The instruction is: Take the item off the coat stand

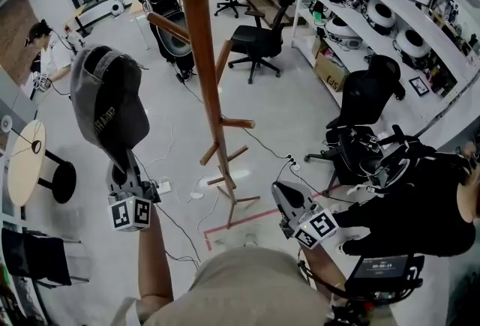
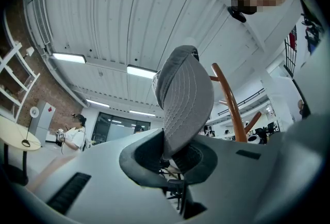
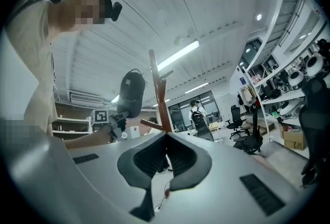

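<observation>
A grey baseball cap [image 1: 109, 103] hangs upright from my left gripper [image 1: 120, 167], which is shut on its lower edge. The cap is held in the air to the left of the wooden coat stand [image 1: 206, 70], apart from its pegs. In the left gripper view the cap [image 2: 183, 99] rises from between the pads, with the stand [image 2: 229, 102] behind it to the right. My right gripper [image 1: 279, 193] is lower right of the stand's foot, shut with nothing in it. In the right gripper view the closed jaws [image 3: 166, 138] point at the stand [image 3: 159, 89], with the cap [image 3: 130, 93] to its left.
Black office chairs [image 1: 259, 43] stand behind the stand and at the right [image 1: 367, 103]. White shelves [image 1: 390, 10] run along the right wall. A round table [image 1: 26, 160] and stool are at the left. Cables and red tape [image 1: 240, 223] lie on the floor by the stand's foot. People are at the back.
</observation>
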{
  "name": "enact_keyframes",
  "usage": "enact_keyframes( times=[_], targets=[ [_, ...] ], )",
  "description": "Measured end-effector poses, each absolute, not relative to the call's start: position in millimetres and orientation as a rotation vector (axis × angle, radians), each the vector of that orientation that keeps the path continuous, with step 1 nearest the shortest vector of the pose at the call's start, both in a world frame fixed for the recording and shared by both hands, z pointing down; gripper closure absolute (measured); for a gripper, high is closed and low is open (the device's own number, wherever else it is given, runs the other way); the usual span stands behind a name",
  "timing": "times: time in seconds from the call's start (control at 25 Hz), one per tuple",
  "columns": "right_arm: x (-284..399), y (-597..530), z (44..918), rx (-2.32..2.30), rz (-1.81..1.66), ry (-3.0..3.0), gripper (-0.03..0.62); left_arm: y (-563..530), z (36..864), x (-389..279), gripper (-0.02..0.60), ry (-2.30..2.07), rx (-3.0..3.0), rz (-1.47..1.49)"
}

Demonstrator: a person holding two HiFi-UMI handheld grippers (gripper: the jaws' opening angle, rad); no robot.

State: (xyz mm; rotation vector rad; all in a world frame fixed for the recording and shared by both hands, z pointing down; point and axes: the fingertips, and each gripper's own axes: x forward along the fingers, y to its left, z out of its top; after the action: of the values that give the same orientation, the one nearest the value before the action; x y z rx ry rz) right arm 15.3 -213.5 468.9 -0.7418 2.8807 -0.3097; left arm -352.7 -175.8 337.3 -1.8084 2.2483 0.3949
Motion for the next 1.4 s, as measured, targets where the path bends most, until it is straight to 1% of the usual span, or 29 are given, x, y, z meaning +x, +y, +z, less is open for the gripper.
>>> enact_keyframes(
  times=[0.2, 0.64, 1.4],
  targets=[
    [22.1, -212.8, 478.9, -0.734, -0.349, 2.899, 0.576, -161.6, 349.1, -339.7, 0.543, 2.268, -1.839, 0.434],
    [22.7, -221.2, 479.3, -0.693, -0.356, 2.909, 0.577, -141.6, 376.1, -307.6, 0.543, 2.264, -1.903, 0.366],
    [14.4, -238.1, 480.5, -0.611, -0.362, 2.929, 0.577, -100.8, 402.9, -300.4, 0.543, 2.328, -1.903, 0.416]
  ],
)
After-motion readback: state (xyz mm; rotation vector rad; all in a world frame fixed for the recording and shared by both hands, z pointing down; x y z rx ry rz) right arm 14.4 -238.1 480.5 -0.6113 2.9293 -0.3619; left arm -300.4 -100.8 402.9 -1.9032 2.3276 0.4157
